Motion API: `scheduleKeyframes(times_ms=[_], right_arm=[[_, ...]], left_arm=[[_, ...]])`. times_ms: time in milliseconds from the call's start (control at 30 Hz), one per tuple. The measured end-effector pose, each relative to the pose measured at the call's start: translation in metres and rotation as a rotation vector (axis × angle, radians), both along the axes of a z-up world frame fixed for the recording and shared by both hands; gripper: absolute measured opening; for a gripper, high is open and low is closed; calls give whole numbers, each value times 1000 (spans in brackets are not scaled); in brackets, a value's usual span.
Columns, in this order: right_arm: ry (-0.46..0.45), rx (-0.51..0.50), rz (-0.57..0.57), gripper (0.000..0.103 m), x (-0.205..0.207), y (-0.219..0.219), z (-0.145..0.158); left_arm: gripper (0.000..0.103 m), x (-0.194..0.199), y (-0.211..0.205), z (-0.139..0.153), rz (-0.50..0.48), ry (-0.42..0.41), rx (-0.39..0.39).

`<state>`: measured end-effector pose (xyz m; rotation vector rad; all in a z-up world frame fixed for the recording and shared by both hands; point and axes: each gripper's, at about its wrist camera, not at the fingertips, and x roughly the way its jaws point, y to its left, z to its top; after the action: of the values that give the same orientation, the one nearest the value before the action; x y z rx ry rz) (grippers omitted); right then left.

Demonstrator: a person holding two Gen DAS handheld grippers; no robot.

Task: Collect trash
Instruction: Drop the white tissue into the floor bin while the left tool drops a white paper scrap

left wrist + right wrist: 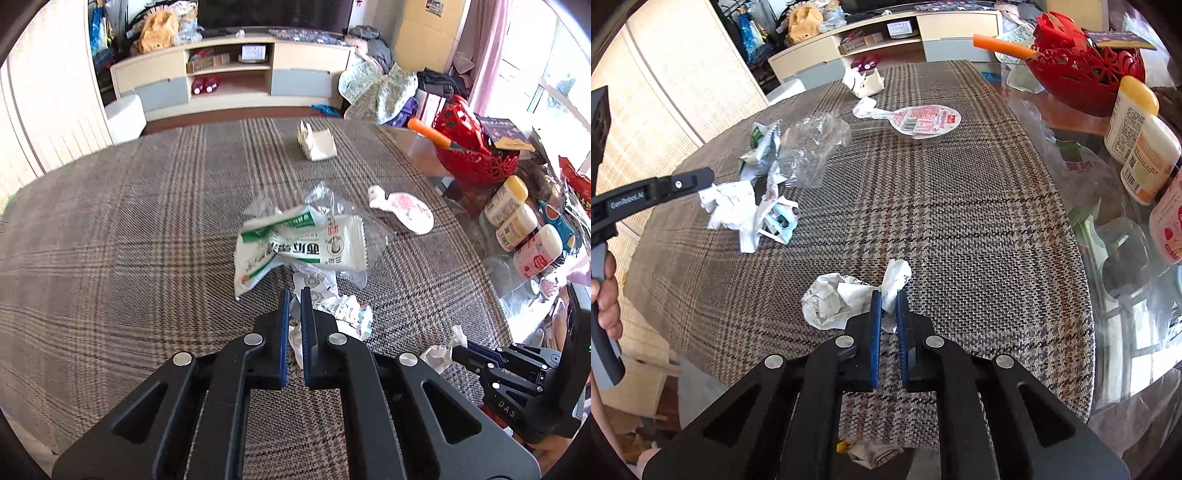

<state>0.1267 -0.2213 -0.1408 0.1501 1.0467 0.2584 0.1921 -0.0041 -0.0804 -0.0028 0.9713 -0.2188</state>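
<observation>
Nearest my right wrist camera, my right gripper (pixel 887 308) is clamped on a crumpled ball of white printed paper (pixel 836 301); one twisted corner stands up between the blue pads while the bulk bulges out to the left, resting on the plaid woven tablecloth (pixel 960 229). My left gripper (pixel 294 301) is closed on a strip of crumpled white paper (pixel 295 338) at the near edge of a trash heap. In the right view this heap (pixel 750 210) lies well to the left: crushed paper, a pale blue cut-out scrap, a clear crinkled plastic film (pixel 816 147). From the left wrist, a white-and-green printed wrapper (pixel 295 247) sits just beyond my fingertips, its long axis running roughly left to right, slightly tilted, one end lifted off the cloth. Farther out lie a round peel-off foil lid (pixel 923 122) with its tab pointing left, and a folded cream carton (pixel 316 142) near the far edge. Along the right side, on bare glass, stand a red openwork plastic basket (pixel 1082 70) and several rounded lotion bottles (pixel 1148 158), well apart from both grips. A hand (pixel 605 295) holds the left gripper's handle
</observation>
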Motion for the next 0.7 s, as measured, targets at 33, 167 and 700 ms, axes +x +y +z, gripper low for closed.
scheduleKeyframes(times_ms=[33,167,700], right_arm=[[-4,-3,3,9,-1,1,3],[-25,1,12,9,-8,0,20],[-17,13,89,9,-124,7,25]], left_arm=[[4,-3,2,7,4,-14,4],[4,-19,8,33,20,-48,0],[4,-174,4,7,-40,4,-63]])
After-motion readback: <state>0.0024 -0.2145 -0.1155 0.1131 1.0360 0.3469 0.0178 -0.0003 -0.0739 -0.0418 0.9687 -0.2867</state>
